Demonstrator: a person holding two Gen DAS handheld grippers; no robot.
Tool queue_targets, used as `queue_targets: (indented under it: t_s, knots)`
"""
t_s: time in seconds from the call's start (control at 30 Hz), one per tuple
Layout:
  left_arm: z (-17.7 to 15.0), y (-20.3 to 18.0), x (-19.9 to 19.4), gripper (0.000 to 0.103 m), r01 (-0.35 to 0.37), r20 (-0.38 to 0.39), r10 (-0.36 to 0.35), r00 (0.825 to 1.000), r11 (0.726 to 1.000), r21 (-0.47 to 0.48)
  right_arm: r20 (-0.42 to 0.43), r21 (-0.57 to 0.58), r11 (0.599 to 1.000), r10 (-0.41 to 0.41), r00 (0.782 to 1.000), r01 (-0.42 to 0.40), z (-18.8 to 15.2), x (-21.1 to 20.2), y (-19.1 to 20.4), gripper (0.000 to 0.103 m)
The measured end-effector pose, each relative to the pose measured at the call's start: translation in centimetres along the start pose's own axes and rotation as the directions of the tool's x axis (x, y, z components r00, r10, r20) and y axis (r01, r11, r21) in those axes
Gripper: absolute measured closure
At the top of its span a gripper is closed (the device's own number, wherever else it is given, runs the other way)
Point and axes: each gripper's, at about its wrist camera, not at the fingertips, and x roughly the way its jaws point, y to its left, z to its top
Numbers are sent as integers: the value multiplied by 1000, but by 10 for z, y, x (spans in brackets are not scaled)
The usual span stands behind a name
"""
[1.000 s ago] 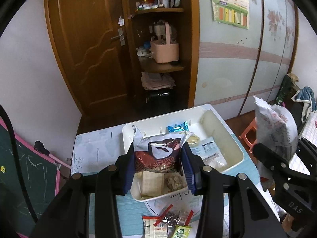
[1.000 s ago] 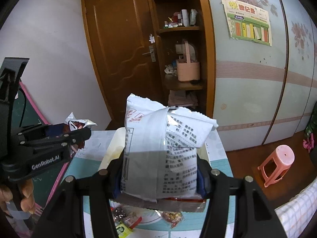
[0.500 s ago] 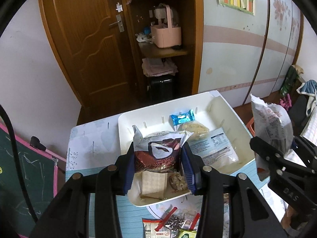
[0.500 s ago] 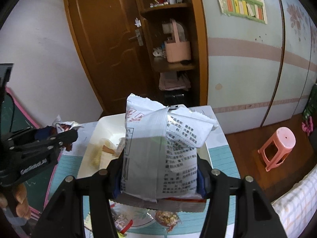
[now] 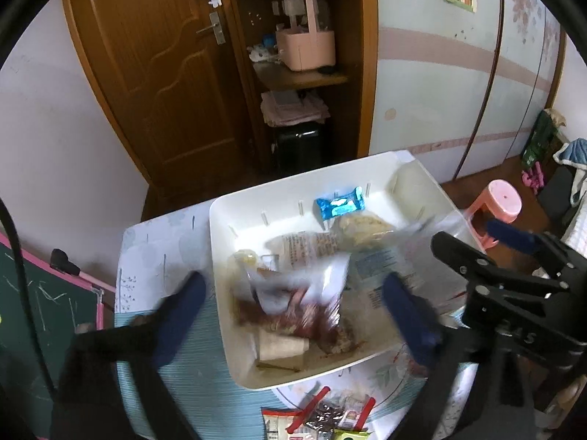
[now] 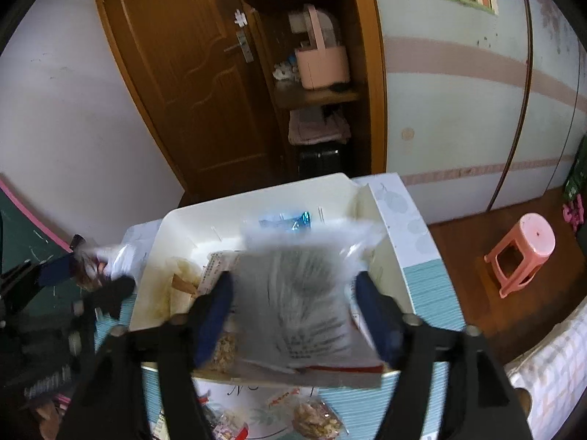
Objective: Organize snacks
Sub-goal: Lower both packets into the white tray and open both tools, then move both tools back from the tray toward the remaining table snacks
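Note:
A white tray [image 5: 234, 344] sits on the table and holds several snack packs. My left gripper [image 5: 293, 311] is open wide above the tray's near end. The dark red snack bag [image 5: 293, 311], blurred, is loose between the spread fingers, over the tray. My right gripper [image 6: 293, 315] is open too. The white printed snack bag [image 6: 304, 308], blurred, sits between its parted fingers above the tray [image 6: 176, 227]. A blue wrapped snack [image 5: 339, 205] lies at the tray's far side.
More small snack packs [image 5: 323, 421] lie on the table in front of the tray. A pink stool [image 6: 521, 256] stands on the floor at the right. A wooden door [image 5: 154, 73] and open shelves [image 5: 304, 77] are behind the table.
Both grippers have opened and let go of their bags, which are dropping into the tray. Both grippers have tilted down and moved nearer to the tray.

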Motion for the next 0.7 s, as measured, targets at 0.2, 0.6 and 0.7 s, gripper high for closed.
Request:
queue_targets:
  t_s: [0.2, 0.6, 0.7]
  knots:
    - [-8, -2, 7, 4, -28, -25, 29, 999, 999, 40, -25, 22, 1000, 9, 1000, -9, -10, 2, -7, 18]
    - [-15, -10, -15, 4, -14, -5, 15, 1000, 998, 56, -8, 2, 1000, -11, 1000, 11, -17, -19, -3, 18]
    - [-18, -13, -24, 4, -15, 3, 15, 1000, 998, 61, 3, -2, 1000, -12, 1000, 12, -21, -27, -2, 18]
